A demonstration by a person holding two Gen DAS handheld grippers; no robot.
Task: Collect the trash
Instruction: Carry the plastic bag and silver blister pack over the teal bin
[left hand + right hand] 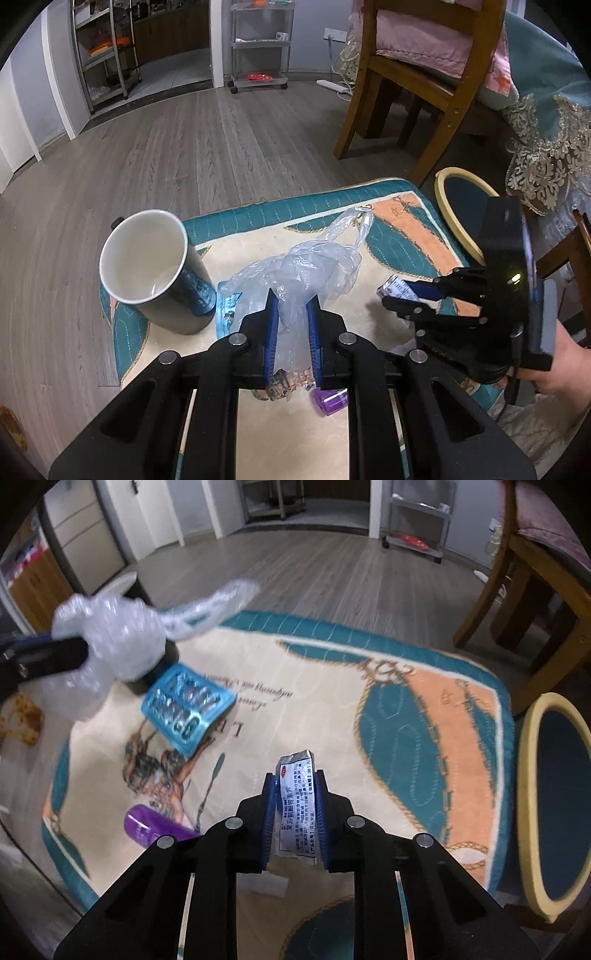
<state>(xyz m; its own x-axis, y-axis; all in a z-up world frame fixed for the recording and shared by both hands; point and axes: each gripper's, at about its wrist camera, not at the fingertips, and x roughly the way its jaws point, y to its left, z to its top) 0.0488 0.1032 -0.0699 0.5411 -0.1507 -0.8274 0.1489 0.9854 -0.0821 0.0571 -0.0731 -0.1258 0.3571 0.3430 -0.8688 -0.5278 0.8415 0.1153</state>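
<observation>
The clear plastic bag is all scrunched up and wrinkly, bunched into a loose wad with a knotted handle loop sticking out toward the far end of the mat. It's pinched at its lower part and held up off the mat, close to the mug.

The foil sachet is a small, flat silver packet with a white label, printed text and a little red mark near the top. Its top edge looks crinkled or torn. It stands roughly upright, clamped on both long sides, lifted just above the mat's cream middle part.
</observation>
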